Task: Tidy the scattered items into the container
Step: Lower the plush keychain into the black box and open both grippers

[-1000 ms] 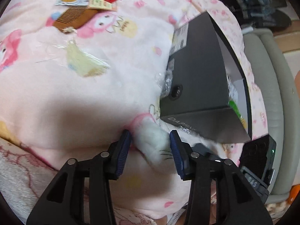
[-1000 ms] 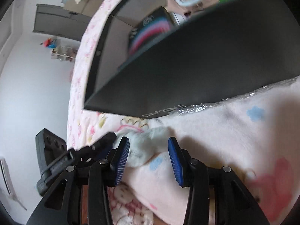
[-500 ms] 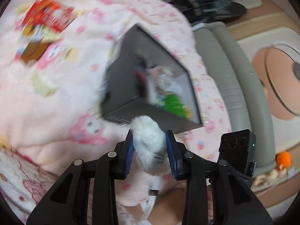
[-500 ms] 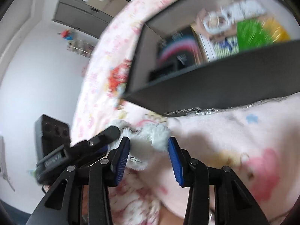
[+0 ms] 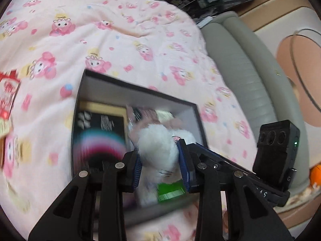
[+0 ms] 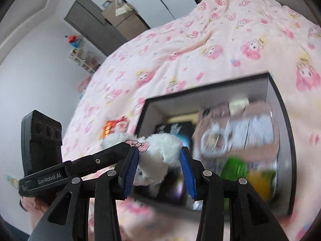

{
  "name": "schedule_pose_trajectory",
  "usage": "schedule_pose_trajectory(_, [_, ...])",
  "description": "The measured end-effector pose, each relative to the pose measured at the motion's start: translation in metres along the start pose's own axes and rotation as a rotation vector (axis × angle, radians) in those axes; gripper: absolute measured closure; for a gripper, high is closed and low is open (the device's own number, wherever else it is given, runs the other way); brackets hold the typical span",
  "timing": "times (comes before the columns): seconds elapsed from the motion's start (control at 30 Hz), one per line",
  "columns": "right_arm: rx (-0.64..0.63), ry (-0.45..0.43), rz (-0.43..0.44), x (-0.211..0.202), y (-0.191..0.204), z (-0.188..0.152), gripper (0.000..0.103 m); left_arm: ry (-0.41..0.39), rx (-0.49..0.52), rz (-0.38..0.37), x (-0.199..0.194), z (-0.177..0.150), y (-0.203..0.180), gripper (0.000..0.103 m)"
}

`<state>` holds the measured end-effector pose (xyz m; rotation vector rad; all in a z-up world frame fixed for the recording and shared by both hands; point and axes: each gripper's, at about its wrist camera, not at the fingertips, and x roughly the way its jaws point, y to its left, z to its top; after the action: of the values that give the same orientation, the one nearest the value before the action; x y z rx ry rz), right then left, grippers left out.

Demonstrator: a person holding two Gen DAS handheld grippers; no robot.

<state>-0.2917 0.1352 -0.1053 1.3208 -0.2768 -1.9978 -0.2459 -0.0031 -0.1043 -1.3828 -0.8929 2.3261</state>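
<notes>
1. A pink cartoon-print blanket (image 5: 120,46) fills most of both views, and the dark box (image 5: 140,89) sits on it in the lower middle of each frame, open side up

2. The box already holds a black pack with a rainbow print (image 5: 100,138) at lower left of the left wrist view, a green packet (image 6: 234,165) and a blurred white ring-shaped item (image 6: 214,142) at lower right of the right wrist view

3. The white plush toy (image 5: 158,146) hangs over the near part of the box, in the lower centre of both frames, clear of the blanket

4. The left gripper (image 5: 160,168) pinches the toy, with both blue pads pressed into the fur

5. The right gripper (image 6: 158,166) brackets the same toy, its pads against the fur though less tightly sunk in, so I judge it a shared hold

6. The toy's long axis seems to run across the two grippers; its whiskered face points down towards the lens, and its pink bow (image 6: 138,144) faces up

7. Risk: fur compresses and slips, so uneven release by one gripper could swing the toy onto the near rim, and it would tumble back onto the blanket

8. Risk: the box is crowded, so the toy may perch on the contents and roll out
</notes>
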Motion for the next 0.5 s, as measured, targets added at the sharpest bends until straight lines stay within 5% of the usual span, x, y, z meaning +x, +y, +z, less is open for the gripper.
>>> schedule_pose_trajectory(0.23, [0.072,0.047,-0.056,0.044,-0.043,0.033,0.066,0.113,-0.097,0.084,0.065,0.032,0.028,0.067])
schedule_pose_trajectory(0.37, [0.11,0.025,-0.033,0.032,-0.064,0.024,0.066,0.042,-0.024,0.177,0.054,0.027,0.019,0.067])
schedule_pose_trajectory(0.5, [0.06,0.003,-0.099,0.007,-0.063,0.012,0.066,-0.019,0.055,0.241,0.039,0.011,0.01,0.067])
